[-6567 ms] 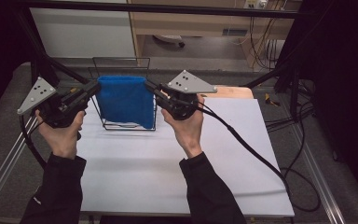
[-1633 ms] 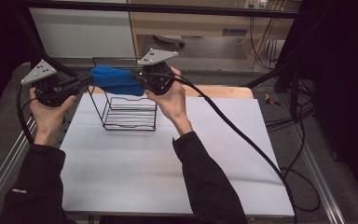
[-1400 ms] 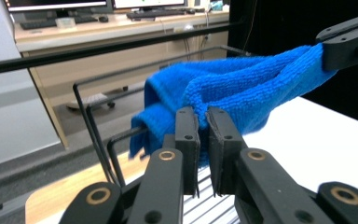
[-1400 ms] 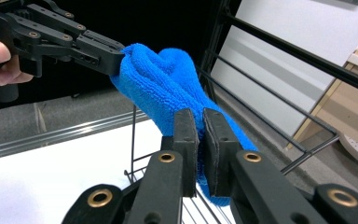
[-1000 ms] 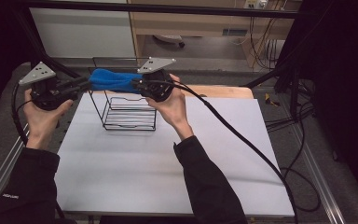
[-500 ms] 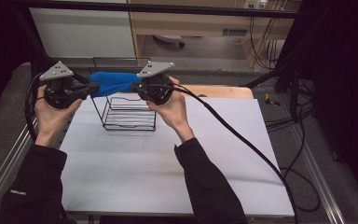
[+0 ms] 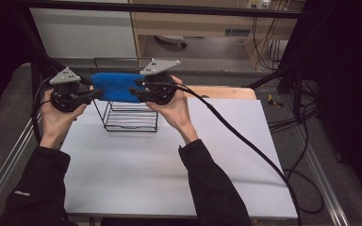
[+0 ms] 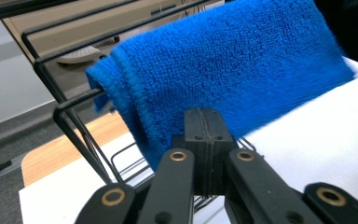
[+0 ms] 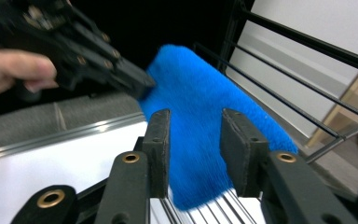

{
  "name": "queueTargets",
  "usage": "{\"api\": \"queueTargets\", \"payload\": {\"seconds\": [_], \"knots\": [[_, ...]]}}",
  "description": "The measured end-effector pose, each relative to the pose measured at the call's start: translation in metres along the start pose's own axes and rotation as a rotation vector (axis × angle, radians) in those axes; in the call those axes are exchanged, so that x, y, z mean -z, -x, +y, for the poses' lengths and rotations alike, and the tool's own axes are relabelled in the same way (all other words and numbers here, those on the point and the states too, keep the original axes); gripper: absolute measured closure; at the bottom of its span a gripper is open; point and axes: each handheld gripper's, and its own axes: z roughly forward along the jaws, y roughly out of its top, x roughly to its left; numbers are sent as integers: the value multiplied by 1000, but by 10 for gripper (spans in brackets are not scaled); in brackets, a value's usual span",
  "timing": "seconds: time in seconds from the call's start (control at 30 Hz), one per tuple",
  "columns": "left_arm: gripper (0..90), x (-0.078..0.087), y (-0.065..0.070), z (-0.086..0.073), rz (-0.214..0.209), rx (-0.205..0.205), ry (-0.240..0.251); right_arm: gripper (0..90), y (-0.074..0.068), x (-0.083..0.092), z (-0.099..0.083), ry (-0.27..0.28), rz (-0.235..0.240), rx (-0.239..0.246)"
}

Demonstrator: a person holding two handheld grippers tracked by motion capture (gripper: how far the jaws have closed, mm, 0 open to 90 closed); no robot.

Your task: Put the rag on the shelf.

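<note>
A folded blue towel (image 7: 115, 87) lies level above a black wire rack (image 7: 129, 117), between my two grippers. My left gripper (image 7: 99, 94) is shut at the towel's left end. In the left gripper view its pads meet tightly (image 8: 204, 114), with the tips buried in the towel's (image 8: 223, 65) edge. My right gripper (image 7: 134, 92) is at the towel's right end. Its jaws (image 9: 196, 116) have just been opening, and the pads stand apart with the towel (image 9: 186, 84) between them, not pressed. The left gripper (image 9: 142, 86) shows at the towel's far end.
The rack stands on a white table (image 7: 169, 174) toward its back left, with thin top rails (image 9: 284, 100) beside the towel. A wooden board (image 7: 226, 92) lies behind the right hand. A thick cable (image 7: 245, 141) trails from the right gripper across the table.
The left hand has moved right and down toward the right one, so the towel spans a shorter gap. Several seconds ago the towel hung flat on the rack.
</note>
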Motion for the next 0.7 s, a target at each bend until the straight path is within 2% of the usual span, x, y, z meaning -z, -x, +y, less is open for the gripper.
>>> {"api": "queueTargets", "payload": {"seconds": [0.03,0.07,0.17,0.27,0.4,0.63,0.7], "knots": [[898,-1,0,-1,0,-2,-2,684,0,0,0,-4,0,-4],[898,-2,0,-2,0,-1,-2,760,0,-1,-1,-20,7,-12],[898,-6,0,-5,2,-1,-2,893,0,-9,-8,-86,13,-30],[897,-9,1,-7,-2,2,4,900,1,-18,-19,-131,20,-65],[897,-11,-1,-7,-4,10,13,900,6,-26,-30,-175,-29,-77],[896,-10,-3,-9,-9,28,30,872,8,-26,-34,-130,-44,-71],[890,-8,-3,-10,-16,34,36,847,7,-22,-34,-110,-34,-74]]}}
